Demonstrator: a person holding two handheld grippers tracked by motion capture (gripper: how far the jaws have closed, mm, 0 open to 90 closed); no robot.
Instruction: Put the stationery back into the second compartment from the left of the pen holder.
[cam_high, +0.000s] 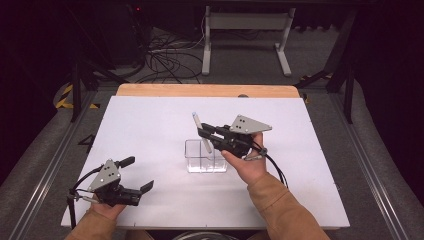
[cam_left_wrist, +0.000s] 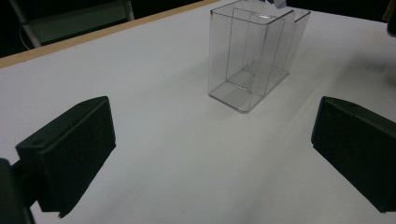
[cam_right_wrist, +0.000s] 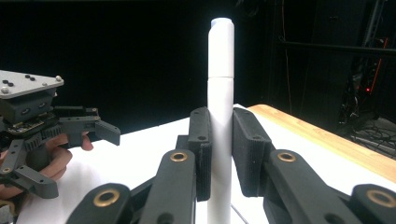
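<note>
At the near edge of the white table (cam_high: 150, 125), about 7 o'clock, the left gripper (cam_high: 134, 175) rests in a hand (cam_high: 107, 210), its two blocky black jaws spread wide apart with nothing between them; a grey three-cornered plate rides on top and a dark cable loops off to its 9 o'clock side. From that gripper's own view the matte table surface lies bare up to a clear box (cam_left_wrist: 254, 56) at 1 o'clock, well apart from the jaws. The box is hard transparent plastic, rectangular, open at the top and split by thin inner walls into compartments; in the high view it stands near the table's middle (cam_high: 205, 156). Just at its 2 o'clock corner the right gripper (cam_high: 204, 134), held in the right hand (cam_high: 247, 165) with an orange-brown sleeve behind, is clamped on a pen (cam_high: 200, 131), a smooth white cylinder with a capped, rounded top and a faint seam partway down. The pen tilts slightly and its lower end reaches down into the box; which compartment cannot be told. In the right gripper view the ribbed black pads press both sides of the pen (cam_right_wrist: 220, 121). Beyond runs the table's pale wooden far edge (cam_high: 207, 90), then grey floor with tangled cables (cam_high: 165, 60) and white table legs (cam_high: 247, 40) at 12 o'clock.
</note>
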